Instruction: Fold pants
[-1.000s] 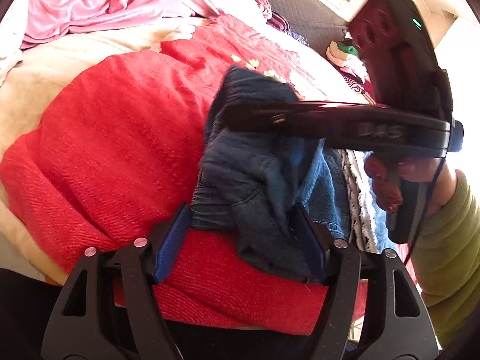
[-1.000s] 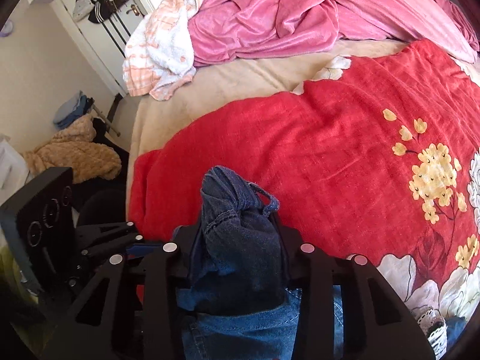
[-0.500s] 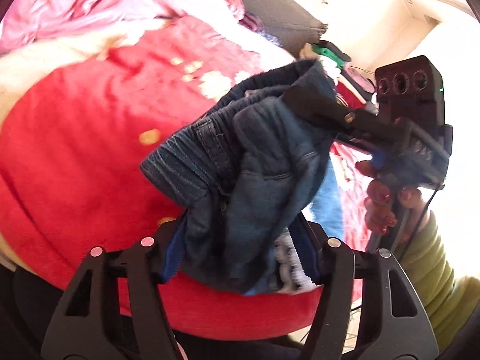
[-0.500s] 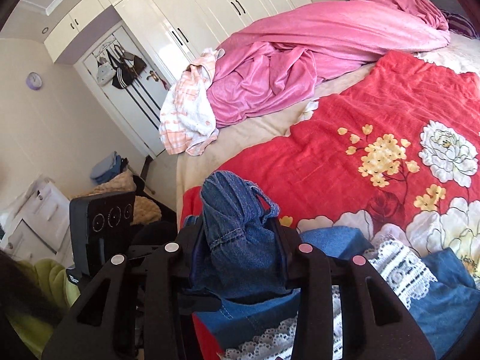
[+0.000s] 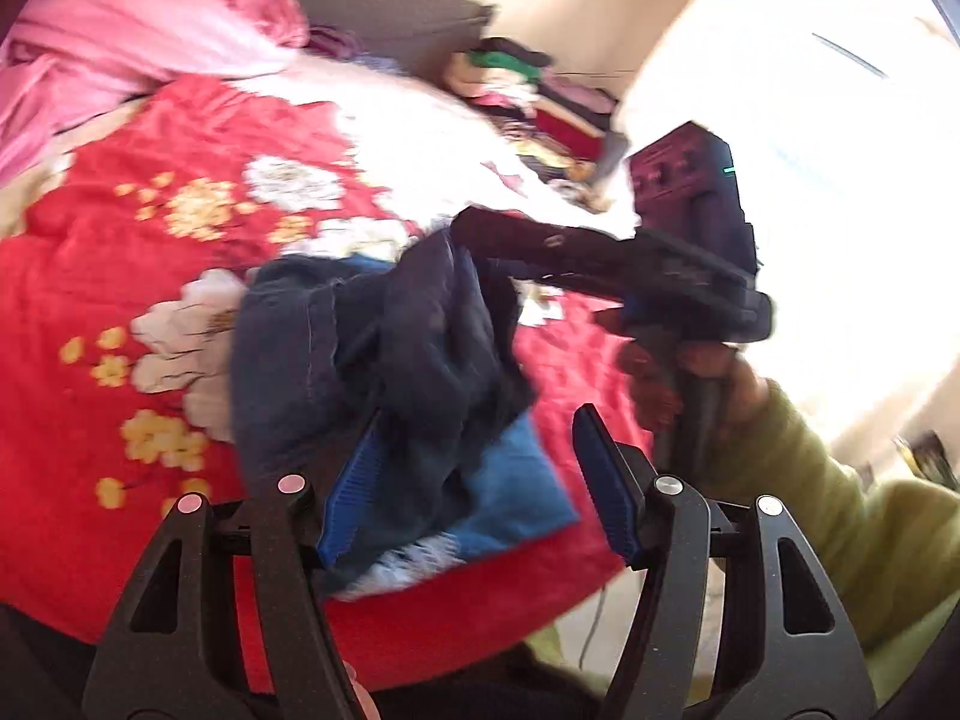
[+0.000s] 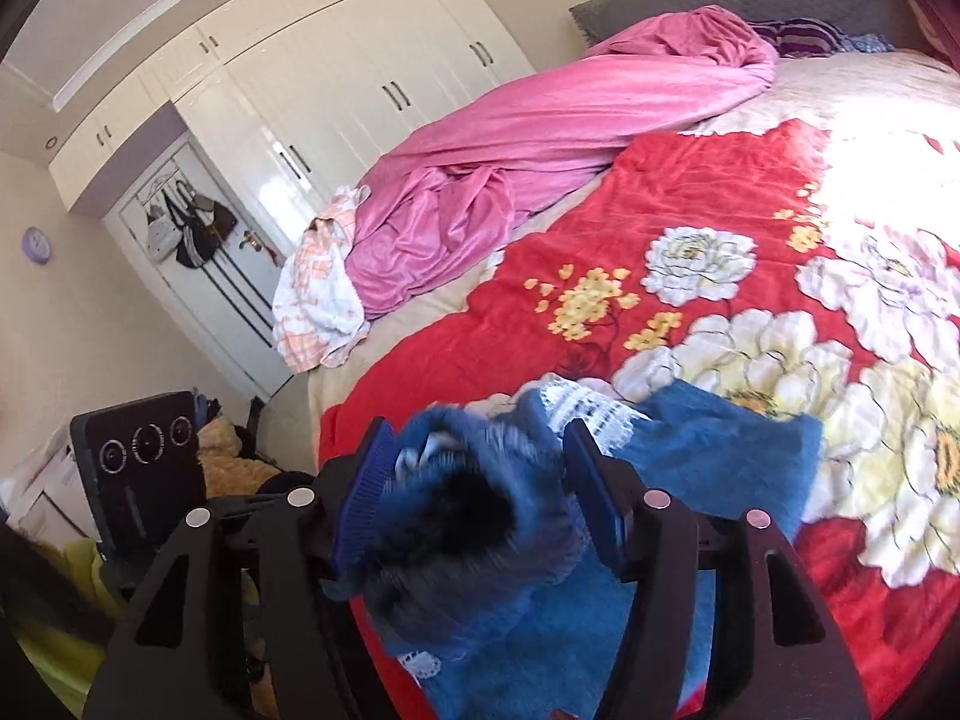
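Crowding red floral blanket [image 6: 690, 192], pink sheet [image 6: 540, 138], wardrobe [image 6: 336, 78]

My left black two-finger claw with blue ribbed pads [image 5: 474, 483] points slightly downward, jaws parted. My right claw [image 6: 480, 486] has just been opening, its jaws now spread. At two o'clock in the left view, my right hand [image 5: 708, 372] in an olive-green sleeve [image 5: 840, 498] grips its handle.
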A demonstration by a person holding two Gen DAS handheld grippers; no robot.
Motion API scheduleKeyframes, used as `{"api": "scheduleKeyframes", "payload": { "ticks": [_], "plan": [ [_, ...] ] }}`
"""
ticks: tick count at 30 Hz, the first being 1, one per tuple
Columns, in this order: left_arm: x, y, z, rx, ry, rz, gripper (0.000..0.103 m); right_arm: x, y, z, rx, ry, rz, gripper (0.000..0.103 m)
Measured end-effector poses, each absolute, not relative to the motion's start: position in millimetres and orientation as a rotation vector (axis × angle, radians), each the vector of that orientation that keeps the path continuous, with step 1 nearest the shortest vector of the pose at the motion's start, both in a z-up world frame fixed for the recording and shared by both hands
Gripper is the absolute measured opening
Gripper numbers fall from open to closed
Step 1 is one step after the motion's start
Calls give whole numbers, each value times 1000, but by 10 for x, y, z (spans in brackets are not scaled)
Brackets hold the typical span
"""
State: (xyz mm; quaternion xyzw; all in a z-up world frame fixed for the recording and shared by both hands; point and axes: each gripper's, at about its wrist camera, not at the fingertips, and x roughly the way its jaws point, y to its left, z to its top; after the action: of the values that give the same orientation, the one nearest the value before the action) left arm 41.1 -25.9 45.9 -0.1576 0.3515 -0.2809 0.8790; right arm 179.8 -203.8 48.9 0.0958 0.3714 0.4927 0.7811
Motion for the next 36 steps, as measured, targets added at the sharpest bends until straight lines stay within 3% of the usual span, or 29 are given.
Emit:
{"api": "scheduleKeyframes", "payload": {
  "ticks": [6, 11, 17, 20, 30, 32, 33, 34, 36],
  "plan": [
    [417, -178, 473, -218, 733, -355, 55, 1623, -2328, 354, 177, 811, 934, 59],
    [627, -173, 161, -148, 834, -224, 55, 1375, -2132, 354, 53, 792, 901, 69],
    [546, -323, -65, -103, 904, -263, 55, 1210, -1902, 11, -232, 864, 760, 69],
    [527, -326, -140, -129, 933, -288, 55, 1191, -1995, -158, -229, 903, 737, 69],
    [474, -320, -96, -126, 919, -285, 55, 1336, -1890, 485, -167, 777, 807, 75],
    [459, -329, -98, -117, 919, -283, 55, 1499, -1709, 478, -210, 803, 823, 67],
    [455, -329, -101, -116, 919, -283, 55, 1594, -1614, 440, -230, 839, 830, 49],
    [456, -330, -102, -117, 919, -283, 55, 1677, -1530, 397, -244, 870, 844, 41],
    [452, -334, -104, -115, 917, -283, 55, 1826, -1377, 282, -273, 919, 861, 41]
  ]
}}
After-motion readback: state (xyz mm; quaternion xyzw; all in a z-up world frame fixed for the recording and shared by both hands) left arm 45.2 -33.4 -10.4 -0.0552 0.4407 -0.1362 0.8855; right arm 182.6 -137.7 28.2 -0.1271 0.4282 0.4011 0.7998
